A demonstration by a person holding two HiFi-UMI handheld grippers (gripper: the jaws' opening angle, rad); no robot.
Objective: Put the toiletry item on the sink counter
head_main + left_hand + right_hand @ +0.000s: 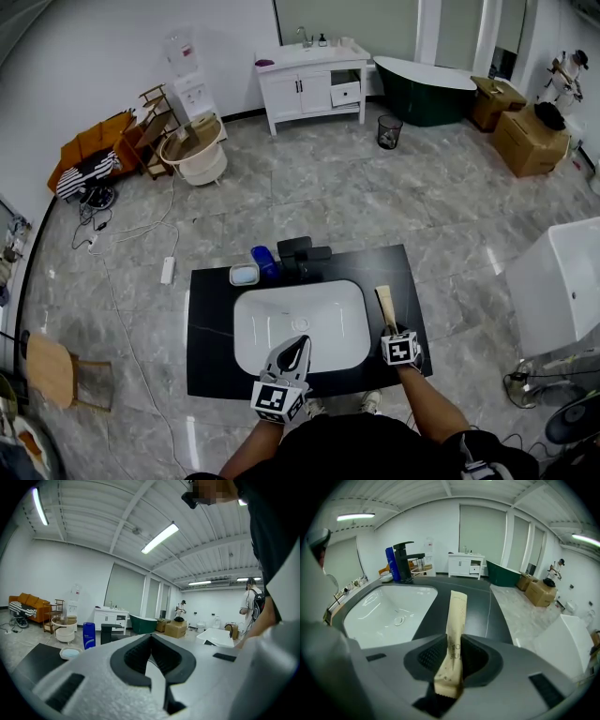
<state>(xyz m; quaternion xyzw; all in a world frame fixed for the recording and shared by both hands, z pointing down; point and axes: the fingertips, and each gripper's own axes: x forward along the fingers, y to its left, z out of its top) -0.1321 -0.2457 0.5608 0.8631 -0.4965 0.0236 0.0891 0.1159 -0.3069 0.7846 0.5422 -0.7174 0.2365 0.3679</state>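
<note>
A long tan paper packet (384, 302) lies along the black sink counter (211, 319) to the right of the white basin (300, 319). My right gripper (392, 328) sits at the packet's near end. In the right gripper view the packet (457, 616) runs forward from between the jaws of the right gripper (452, 656), and both pads rest against its sides. My left gripper (298, 345) hovers over the basin's front rim. Seen in its own view, the left gripper (151, 637) is shut with nothing in it.
A black faucet (302, 253), a blue bottle (263, 261) and a small soap dish (244, 275) stand behind the basin. Around the counter are a white tub (562, 281) at the right, a wooden chair (56, 370) at the left, and a white vanity (314, 80) far back.
</note>
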